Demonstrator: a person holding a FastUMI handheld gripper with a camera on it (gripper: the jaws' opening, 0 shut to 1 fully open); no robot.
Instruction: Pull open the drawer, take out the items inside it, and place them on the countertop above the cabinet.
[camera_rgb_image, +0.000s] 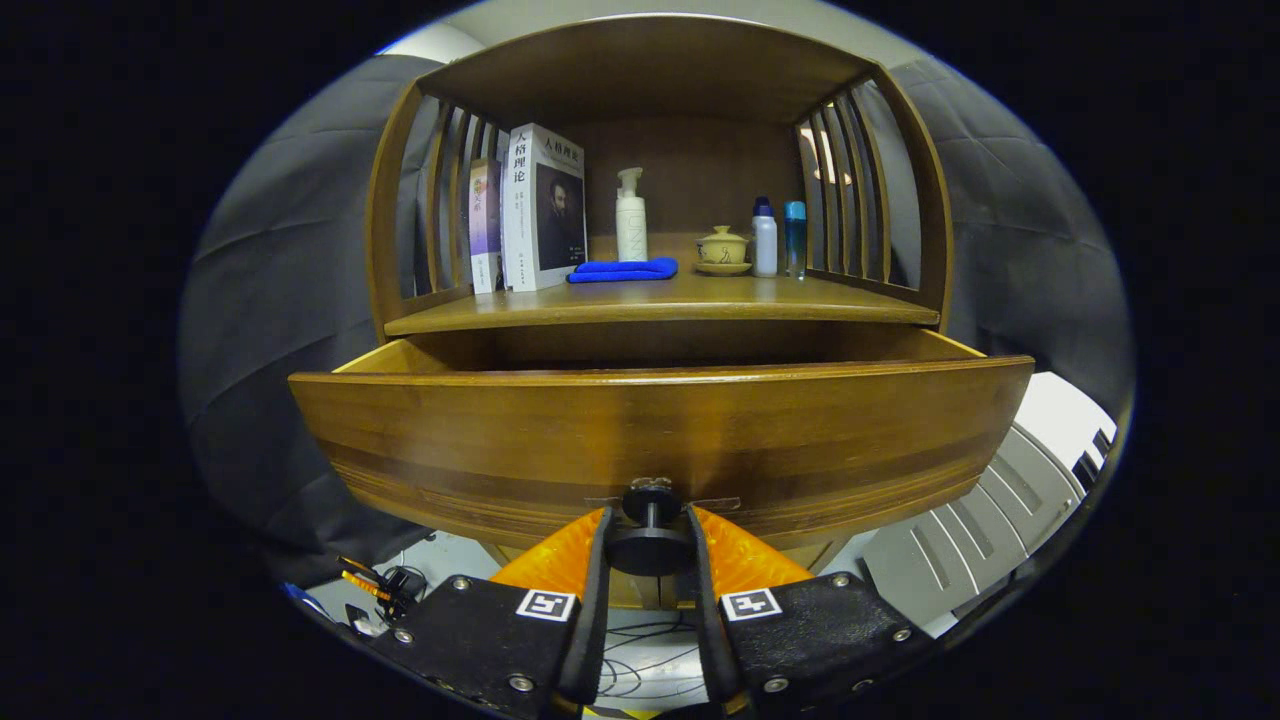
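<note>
Your gripper (648, 530) is clamped on the knob (650, 545); drawer (660, 430) seems open—release, then reach over its front edge.

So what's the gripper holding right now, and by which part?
The gripper is shut on the drawer knob, both fingers pressing its sides; the drawer stands pulled open.

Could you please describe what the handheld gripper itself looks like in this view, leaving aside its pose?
The gripper has two flat black finger bodies fastened with round silver screws. Each body carries a small square black-and-white marker tag near its front edge. The fingers taper forward as ribbed, ridged wedges with thin dark inner edges. No cable on the gripper itself can be made out.
</note>
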